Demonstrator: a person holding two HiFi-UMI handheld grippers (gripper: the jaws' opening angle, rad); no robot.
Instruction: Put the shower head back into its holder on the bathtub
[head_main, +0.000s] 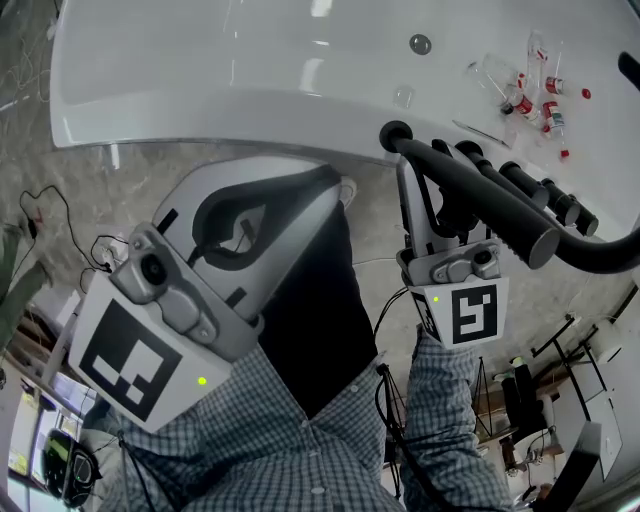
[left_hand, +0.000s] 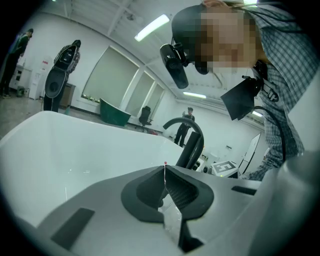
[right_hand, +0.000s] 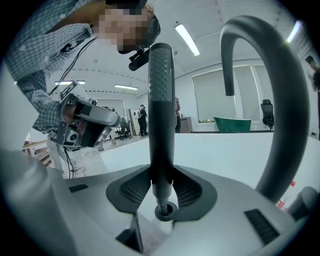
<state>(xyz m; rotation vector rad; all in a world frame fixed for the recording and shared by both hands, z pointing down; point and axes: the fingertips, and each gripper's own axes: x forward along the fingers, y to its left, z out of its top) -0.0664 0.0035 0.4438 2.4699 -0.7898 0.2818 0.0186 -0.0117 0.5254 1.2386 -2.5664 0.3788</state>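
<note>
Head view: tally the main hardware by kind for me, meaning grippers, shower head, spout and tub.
Grippers: 2, the left gripper and the right gripper
Shower head: 1
Curved spout: 1
Bathtub: 1
Total: 5

The white bathtub (head_main: 250, 70) stands on a grey marbled floor (head_main: 70, 180). Small red-capped vials (head_main: 535, 95) lie scattered on its ledge, and a thin cable (head_main: 45, 212) trails across the floor.

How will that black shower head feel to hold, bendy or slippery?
Probably stiff: the shower head runs straight from the right tool without sagging. Its dotted surface likely helps against slipping. Long and gripped near one end, it may tip if the squeeze loosens.
</note>
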